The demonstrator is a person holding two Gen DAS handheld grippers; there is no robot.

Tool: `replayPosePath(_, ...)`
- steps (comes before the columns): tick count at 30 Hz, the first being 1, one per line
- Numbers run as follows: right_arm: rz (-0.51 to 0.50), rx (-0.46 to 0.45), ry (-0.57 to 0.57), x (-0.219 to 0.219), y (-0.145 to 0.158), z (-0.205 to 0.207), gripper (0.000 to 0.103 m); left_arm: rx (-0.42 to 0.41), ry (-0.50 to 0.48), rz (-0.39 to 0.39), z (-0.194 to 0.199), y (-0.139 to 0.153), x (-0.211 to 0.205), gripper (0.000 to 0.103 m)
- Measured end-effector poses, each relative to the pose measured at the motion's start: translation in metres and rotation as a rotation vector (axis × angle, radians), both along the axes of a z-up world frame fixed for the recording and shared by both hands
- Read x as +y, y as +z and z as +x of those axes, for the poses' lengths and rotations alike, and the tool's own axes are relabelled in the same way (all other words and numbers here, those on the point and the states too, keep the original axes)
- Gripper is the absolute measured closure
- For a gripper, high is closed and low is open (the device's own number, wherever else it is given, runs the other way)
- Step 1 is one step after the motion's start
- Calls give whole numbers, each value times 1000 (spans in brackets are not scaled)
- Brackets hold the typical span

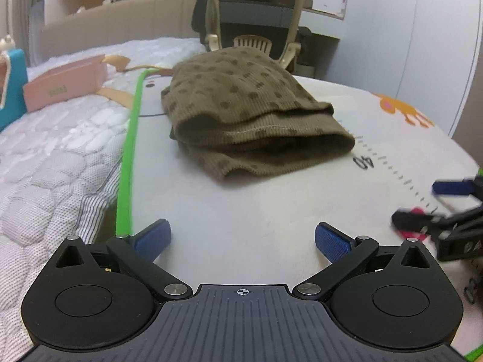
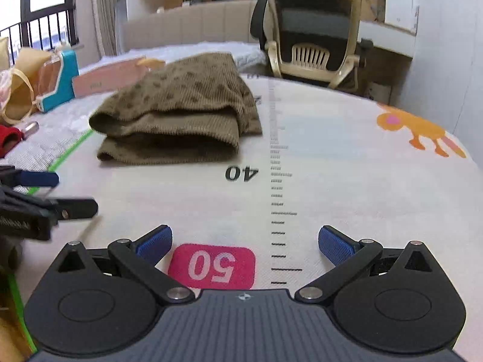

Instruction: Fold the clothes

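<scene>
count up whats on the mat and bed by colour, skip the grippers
brown: 1, the folded spotted garment on the mat
pink: 1, the flat box on the bed
blue: 1, the box beside the pink one
red: 1, a cloth thing at the left edge of the right wrist view
total: 4

Left gripper (image 1: 243, 241): black linkage arms, blue ribbed pads, silver pivot screws.
Right gripper (image 2: 245, 242): same build, grey ridged housing, small crosshair mark.
</scene>
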State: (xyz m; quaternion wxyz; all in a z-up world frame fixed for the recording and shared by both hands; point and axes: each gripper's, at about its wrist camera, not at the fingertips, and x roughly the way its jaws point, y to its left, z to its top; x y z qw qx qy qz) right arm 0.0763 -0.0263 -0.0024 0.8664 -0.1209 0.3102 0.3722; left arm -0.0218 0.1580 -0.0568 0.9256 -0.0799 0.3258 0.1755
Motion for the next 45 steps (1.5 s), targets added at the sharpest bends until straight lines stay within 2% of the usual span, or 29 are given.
replayPosePath(6,-22,3,1,8,0,3,0,6,11,31,2,-3,-4,0)
replayPosePath(40,18,20,-5,7,-1,4,0,1,15,41,3,-5,-3,0)
replayPosePath(45,-14,4,-13,11,-1,2,0,1,15,40,2,-5,-2,0)
